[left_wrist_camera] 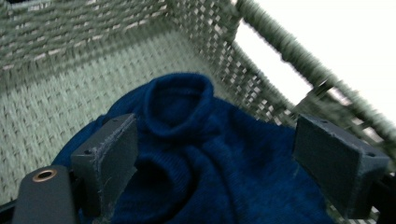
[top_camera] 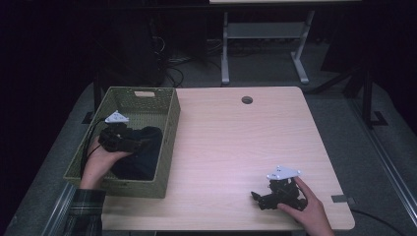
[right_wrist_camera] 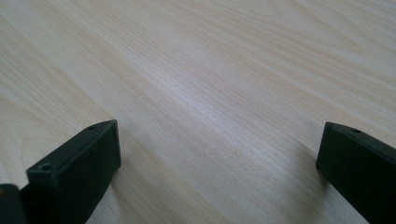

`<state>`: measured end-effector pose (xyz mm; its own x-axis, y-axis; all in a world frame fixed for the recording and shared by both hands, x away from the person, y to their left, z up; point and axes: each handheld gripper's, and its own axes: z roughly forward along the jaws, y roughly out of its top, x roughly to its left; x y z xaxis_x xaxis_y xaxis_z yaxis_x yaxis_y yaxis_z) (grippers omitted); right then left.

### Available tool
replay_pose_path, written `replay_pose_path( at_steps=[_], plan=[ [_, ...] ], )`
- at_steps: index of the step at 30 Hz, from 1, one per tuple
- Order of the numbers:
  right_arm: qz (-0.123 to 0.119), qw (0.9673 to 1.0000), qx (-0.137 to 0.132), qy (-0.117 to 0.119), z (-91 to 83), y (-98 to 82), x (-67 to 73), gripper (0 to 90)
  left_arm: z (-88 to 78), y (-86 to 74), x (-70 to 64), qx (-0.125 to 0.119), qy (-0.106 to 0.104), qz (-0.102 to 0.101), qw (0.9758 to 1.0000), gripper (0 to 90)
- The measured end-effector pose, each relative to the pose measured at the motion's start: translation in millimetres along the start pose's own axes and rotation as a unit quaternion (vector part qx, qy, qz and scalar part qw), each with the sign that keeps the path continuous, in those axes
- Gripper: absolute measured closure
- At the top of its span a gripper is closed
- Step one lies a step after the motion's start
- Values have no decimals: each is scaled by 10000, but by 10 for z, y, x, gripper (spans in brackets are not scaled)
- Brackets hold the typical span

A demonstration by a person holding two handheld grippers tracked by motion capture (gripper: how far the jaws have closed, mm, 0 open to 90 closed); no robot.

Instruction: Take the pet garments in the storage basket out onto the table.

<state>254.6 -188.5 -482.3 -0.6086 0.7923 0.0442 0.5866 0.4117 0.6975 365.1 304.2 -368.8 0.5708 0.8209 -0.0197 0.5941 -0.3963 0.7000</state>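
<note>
A: From the high view, where does everything sit?

B: A dark blue knitted garment [top_camera: 140,152] lies bunched in the near end of a pale green woven basket [top_camera: 167,142] at the left of the light wooden desk [top_camera: 236,142]. The left tool [top_camera: 142,144] is down inside the basket over the knit. The right tool [top_camera: 255,196] rests low near the desk's front right corner, well apart from the basket.

A: And the left gripper view?

B: The left tool [left_wrist_camera: 215,158] stands wide open, with its jaws on either side of the garment [left_wrist_camera: 210,163] and nothing clamped. A rolled collar faces the camera, and the basket wall [left_wrist_camera: 261,79] is just behind.

A: How would it handle?

B: I'd judge it soft, light and floppy, not fragile. It would sag and trail, so a thick fold or the collar roll gives a surer bite than one thin layer.

A: The right gripper view?

B: The right tool [right_wrist_camera: 217,158] is spread wide over bare desk [right_wrist_camera: 210,70], holding nothing.

A: Any labels or writing?

B: None that I can read.
</note>
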Motion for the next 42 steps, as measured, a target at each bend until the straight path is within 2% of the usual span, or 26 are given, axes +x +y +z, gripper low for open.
replay_pose_path(
  at_steps=[6, 10, 16, 19, 22, 25, 27, 30, 32, 34, 37, 40, 42],
  plan=[
    [-1, 10000, 1, 4, 0, 1, 0, 0, 96, -71, 56, 257, -36, -9, 9997, 141],
    [-3, 10000, -1, 4, 0, 0, 0, 0, 168, -124, 83, 547, -159, 30, 9984, 141],
    [-4, 10000, 0, 4, 0, 0, 0, 0, 241, -176, 93, 803, -314, 18, 9963, 140],
    [-5, 10000, -1, 4, 0, 0, -1, 0, 284, -202, 99, 967, -416, -12, 9944, 140],
    [-4, 10000, 0, 4, 0, 0, 0, 0, 338, -224, 102, 1145, -402, -74, 9926, 144],
    [-6, 10000, -1, 3, 0, 0, -1, 0, 380, -238, 93, 1238, -397, -53, 9915, 144],
    [-6, 10000, -1, 3, 0, 0, 0, 0, 412, -245, 80, 1339, -357, 19, 9903, 144],
    [-7, 10000, -2, 3, 0, 0, 0, 0, 484, -260, 44, 1575, -241, 210, 9870, 144],
    [-6, 10000, -2, 1, 0, 0, 0, 0, 512, -265, 24, 1716, -243, 325, 9843, 156],
    [-7, 10000, -2, 1, 0, 0, 0, 0, 529, -268, 17, 1853, -283, 356, 9816, 237],
    [-5, 10000, -1, 1, 0, 0, 0, 0, 512, -261, 16, 1916, -296, 328, 9805, 393],
    [-6, 10000, -1, 3, 1, 0, 0, 0, 482, -246, 1, 1938, -254, 312, 9802, 546],
    [-5, 10000, -1, 3, 0, 0, 0, 0, 461, -230, 6, 1912, -256, 309, 9807, 598]
  ],
)
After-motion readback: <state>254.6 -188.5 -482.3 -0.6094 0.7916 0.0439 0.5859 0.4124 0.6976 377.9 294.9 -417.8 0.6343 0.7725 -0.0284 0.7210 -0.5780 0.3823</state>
